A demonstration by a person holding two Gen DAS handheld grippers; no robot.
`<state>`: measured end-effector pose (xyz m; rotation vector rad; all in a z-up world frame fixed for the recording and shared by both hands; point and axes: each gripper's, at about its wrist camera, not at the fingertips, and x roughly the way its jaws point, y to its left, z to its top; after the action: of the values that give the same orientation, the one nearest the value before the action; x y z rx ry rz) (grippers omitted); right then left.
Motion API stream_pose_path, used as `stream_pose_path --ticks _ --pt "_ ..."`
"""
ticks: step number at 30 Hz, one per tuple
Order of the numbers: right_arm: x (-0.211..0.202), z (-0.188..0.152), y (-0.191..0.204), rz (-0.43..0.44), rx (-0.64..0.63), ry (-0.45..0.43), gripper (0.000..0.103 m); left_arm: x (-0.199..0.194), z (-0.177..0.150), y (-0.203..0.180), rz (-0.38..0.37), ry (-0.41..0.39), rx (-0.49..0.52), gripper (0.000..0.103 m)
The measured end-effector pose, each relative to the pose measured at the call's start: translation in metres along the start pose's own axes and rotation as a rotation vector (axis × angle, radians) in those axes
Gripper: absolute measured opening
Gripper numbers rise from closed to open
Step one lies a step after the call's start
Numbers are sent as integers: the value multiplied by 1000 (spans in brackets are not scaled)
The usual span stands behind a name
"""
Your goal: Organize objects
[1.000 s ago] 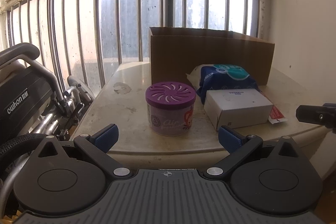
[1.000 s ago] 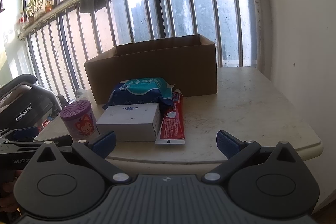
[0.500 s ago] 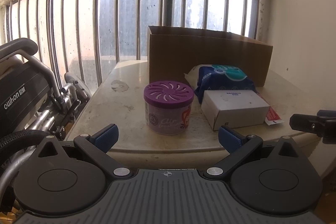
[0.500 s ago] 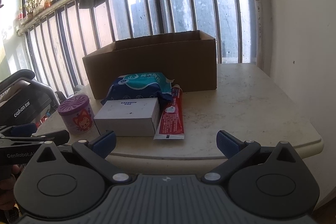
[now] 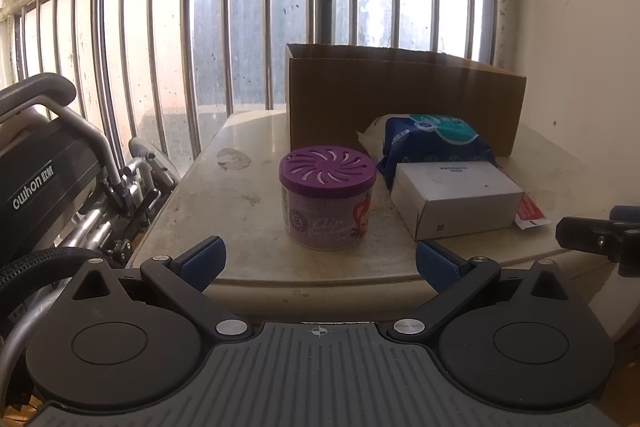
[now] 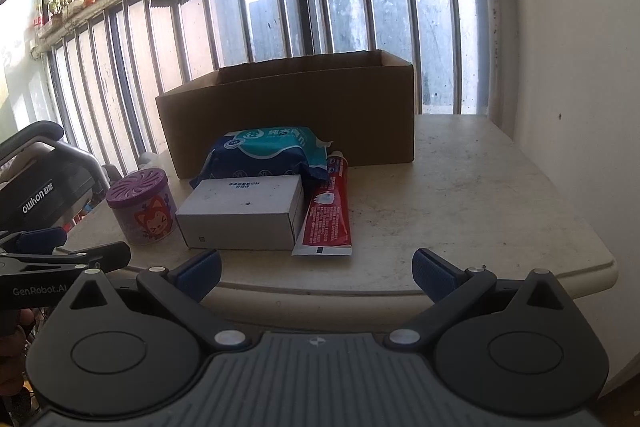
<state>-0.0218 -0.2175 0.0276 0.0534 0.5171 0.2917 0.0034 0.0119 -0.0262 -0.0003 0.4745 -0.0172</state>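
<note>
A purple-lidded air freshener tub (image 5: 328, 197) (image 6: 142, 207) stands near the table's front left. Right of it lies a white box (image 5: 456, 199) (image 6: 242, 213), with a blue wipes pack (image 5: 430, 141) (image 6: 266, 151) behind it and a red toothpaste tube (image 6: 330, 213) along its right side. An open cardboard box (image 5: 404, 99) (image 6: 292, 115) stands at the back. My left gripper (image 5: 318, 261) is open just short of the table edge, facing the tub. My right gripper (image 6: 316, 269) is open too, in front of the toothpaste. Neither holds anything.
The pale stone table (image 6: 480, 203) has bare surface on its right half. A folded wheelchair (image 5: 52, 183) stands left of the table. Window bars (image 5: 248, 27) run behind it, and a white wall (image 6: 580, 67) closes the right side.
Both grippers have crept a little closer to the table, so the objects look slightly larger. Both stay open, and nothing on the table has moved.
</note>
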Motion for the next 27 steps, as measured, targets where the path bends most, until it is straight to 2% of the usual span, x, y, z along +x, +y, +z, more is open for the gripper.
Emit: stream_pose_path --ticks 27 --pt "0 -1 -1 1 6 3 103 2 -1 1 -3 3 -3 102"
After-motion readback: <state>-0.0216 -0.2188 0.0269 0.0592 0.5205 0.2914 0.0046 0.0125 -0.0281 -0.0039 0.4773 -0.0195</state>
